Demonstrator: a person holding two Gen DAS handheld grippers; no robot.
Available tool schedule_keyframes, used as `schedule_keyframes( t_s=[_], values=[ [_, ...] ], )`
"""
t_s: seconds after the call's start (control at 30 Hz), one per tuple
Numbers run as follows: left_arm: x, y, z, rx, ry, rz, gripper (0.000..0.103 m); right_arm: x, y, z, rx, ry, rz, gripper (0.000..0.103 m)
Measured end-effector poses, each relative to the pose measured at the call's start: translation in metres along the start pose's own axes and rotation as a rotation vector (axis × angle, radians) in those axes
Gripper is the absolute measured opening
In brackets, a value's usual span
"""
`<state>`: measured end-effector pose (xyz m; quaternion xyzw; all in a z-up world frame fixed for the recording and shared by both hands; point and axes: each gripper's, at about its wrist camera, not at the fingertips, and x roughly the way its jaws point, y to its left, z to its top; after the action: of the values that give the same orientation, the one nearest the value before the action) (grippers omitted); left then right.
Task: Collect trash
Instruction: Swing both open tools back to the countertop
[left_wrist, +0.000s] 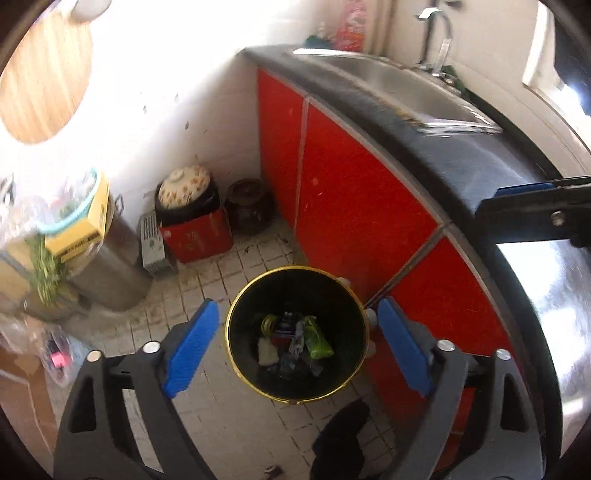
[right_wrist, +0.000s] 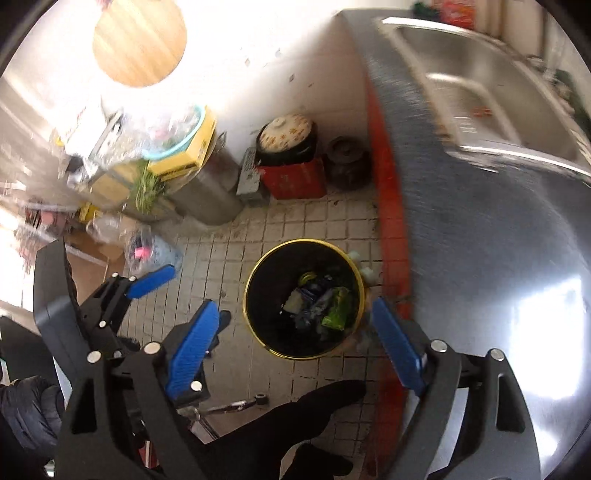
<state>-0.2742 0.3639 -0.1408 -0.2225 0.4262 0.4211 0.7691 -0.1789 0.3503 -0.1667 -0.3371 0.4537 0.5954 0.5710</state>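
A black trash bin with a gold rim (left_wrist: 236, 354) stands on the tiled floor beside the red cabinet. It holds trash: a green wrapper (left_wrist: 317, 339), a white scrap and blue wrappers. My left gripper (left_wrist: 295, 341) is open and empty, high above the bin. My right gripper (right_wrist: 291, 341) is also open and empty above the bin (right_wrist: 255, 328), where the green wrapper (right_wrist: 338, 309) shows. The left gripper (right_wrist: 147, 282) appears at the left of the right wrist view. A finger of the right gripper shows at the right edge of the left wrist view.
Red cabinet doors (left_wrist: 354, 192) and a dark counter with a steel sink (left_wrist: 406, 88) run along the right. A red box with a lidded pot (left_wrist: 192, 214), a dark jar (left_wrist: 249, 206), a steel canister (left_wrist: 110, 266) and bags crowd the far corner.
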Motion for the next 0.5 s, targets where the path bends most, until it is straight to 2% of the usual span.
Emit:
schedule_keyframes(
  t_s=[0.07,0.17,0.3,0.5],
  values=[
    [-0.011,-0.018,0.006,0.046,-0.012,-0.011,0.094,-0.031,-0.018,-0.018,0.052,-0.046,-0.033,0.088],
    [-0.028,-0.064,0.014,0.156,-0.027,-0.067,0.096,-0.079,-0.049,-0.053,0.144,-0.114,-0.112,0.091],
    [-0.053,-0.15,0.018,0.358,-0.068,-0.214,0.096,-0.147,-0.092,-0.113,0.29,-0.193,-0.253,0.092],
    [-0.092,-0.29,0.001,0.702,-0.15,-0.463,0.096,-0.248,-0.145,-0.237,0.568,-0.316,-0.506,0.093]
  ],
)
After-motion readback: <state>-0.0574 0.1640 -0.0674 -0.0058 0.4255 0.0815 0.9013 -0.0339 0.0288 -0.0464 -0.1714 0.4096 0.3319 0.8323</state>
